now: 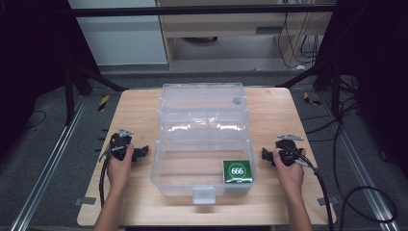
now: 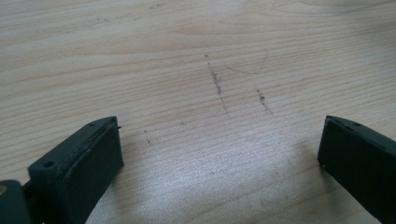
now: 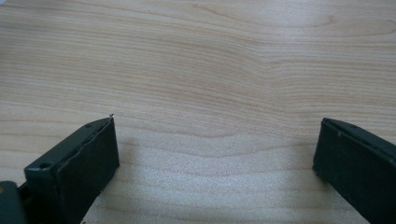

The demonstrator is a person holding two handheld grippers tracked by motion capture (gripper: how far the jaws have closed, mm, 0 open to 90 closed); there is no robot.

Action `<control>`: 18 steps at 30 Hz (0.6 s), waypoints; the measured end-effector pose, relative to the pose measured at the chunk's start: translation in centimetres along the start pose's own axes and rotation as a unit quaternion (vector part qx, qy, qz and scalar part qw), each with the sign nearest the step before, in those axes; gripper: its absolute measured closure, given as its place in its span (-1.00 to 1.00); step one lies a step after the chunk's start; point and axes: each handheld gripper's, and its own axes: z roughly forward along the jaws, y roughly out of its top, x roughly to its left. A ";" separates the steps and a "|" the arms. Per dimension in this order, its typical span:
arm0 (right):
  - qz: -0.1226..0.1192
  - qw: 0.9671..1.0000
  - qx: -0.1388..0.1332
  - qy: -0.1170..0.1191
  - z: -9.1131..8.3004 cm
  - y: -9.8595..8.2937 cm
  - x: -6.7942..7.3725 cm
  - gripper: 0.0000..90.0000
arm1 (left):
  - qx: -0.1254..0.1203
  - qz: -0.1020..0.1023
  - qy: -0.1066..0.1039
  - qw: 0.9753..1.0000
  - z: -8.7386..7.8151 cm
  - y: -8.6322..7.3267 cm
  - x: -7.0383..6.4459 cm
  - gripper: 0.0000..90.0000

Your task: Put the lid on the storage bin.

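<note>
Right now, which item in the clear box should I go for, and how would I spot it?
On the wooden table stands an open clear plastic box with its lid tipped back. In the box's near right corner lies a small green packet. It is the one coloured thing inside, with a white ring and "666" on top.

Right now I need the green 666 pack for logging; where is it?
In the high view, the green pack lies inside the clear plastic box, in its near right corner, closest to the right hand-held gripper.
</note>
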 end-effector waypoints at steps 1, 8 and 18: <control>-0.001 1.000 0.000 0.002 0.0 0.0 0.0 -0.99 | 0.000 0.000 0.000 1.000 -0.1 -0.1 0.0 -1.00; -0.005 1.000 0.000 0.006 0.0 -0.1 -0.1 -0.99 | 0.000 0.009 -0.010 1.000 -0.3 -0.3 0.1 -1.00; -0.022 0.999 -0.018 0.020 -0.2 0.0 -0.4 -0.87 | -0.056 0.046 -0.021 0.997 -3.7 0.8 -0.6 -0.93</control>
